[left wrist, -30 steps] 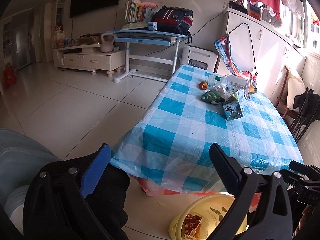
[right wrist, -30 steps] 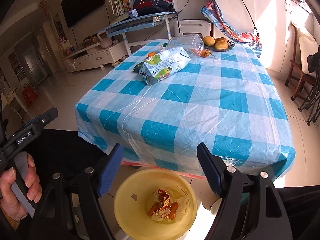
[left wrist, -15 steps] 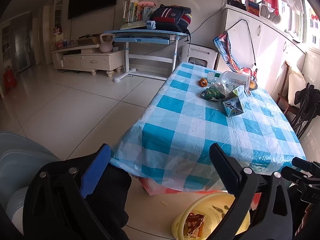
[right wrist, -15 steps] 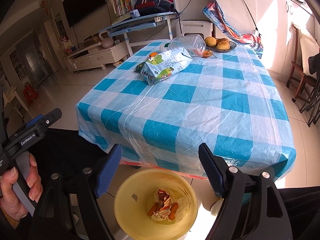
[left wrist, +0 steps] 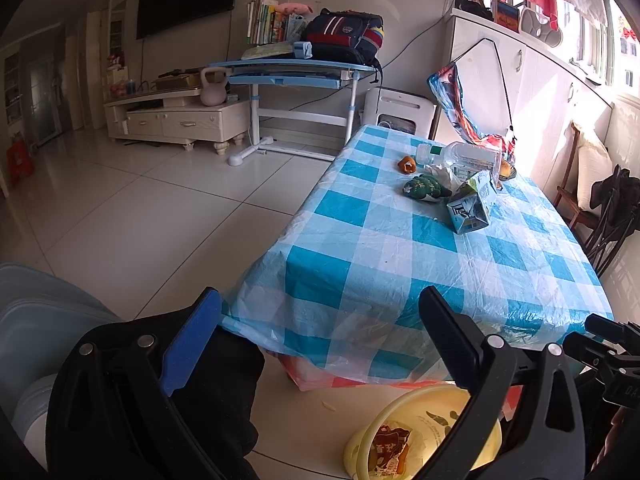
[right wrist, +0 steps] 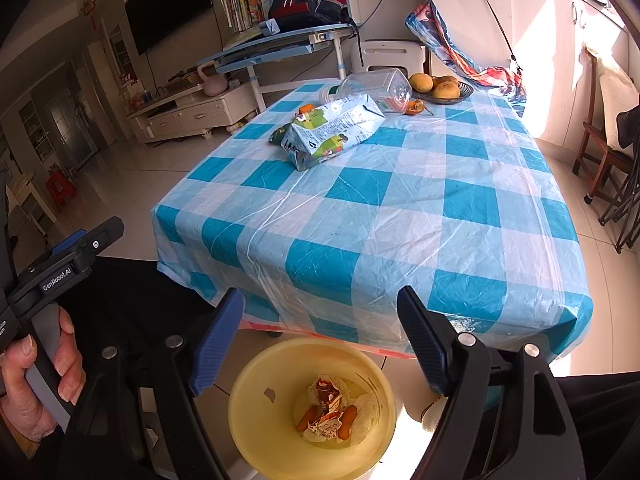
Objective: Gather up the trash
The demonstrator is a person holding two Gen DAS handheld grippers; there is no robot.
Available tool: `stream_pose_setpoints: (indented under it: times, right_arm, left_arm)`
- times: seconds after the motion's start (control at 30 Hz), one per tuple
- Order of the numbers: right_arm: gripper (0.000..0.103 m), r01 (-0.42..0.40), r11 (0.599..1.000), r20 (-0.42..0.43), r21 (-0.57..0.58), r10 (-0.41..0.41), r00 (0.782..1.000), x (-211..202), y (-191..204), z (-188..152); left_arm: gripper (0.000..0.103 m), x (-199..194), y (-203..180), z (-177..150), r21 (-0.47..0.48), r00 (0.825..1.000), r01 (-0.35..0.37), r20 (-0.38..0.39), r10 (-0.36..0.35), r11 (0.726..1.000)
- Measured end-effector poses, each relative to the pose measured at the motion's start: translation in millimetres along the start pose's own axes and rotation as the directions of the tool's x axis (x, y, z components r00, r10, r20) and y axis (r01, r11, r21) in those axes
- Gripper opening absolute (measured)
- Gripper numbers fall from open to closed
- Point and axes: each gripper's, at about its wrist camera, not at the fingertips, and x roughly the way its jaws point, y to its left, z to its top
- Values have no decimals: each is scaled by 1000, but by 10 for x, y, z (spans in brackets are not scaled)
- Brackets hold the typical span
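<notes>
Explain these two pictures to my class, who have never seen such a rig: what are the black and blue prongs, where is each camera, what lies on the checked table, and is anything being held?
No robot is here. A person holds a two-finger gripper in each hand, each carrying a wide-angle camera that looks forward along its fingers. One picture comes from the left gripper, the other from the right gripper; the prongs are their fingers. Both are open and hold nothing. On the table lie a drink carton, a clear plastic bottle on its side, a small green wrapper, an orange scrap and a plate of fruit. On the floor in front stands a yellow bin already containing wrappers.
</notes>
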Motion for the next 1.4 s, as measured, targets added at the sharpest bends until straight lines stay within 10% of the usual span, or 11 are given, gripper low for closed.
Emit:
stream_pose_setpoints:
  times: [1.4]
  right_arm:
    - [79, -5, 1000, -4, 6, 5, 1000, 38, 66, 7]
  left_arm:
    - [96, 2, -11, 5, 2, 1000, -2, 3, 2, 1000]
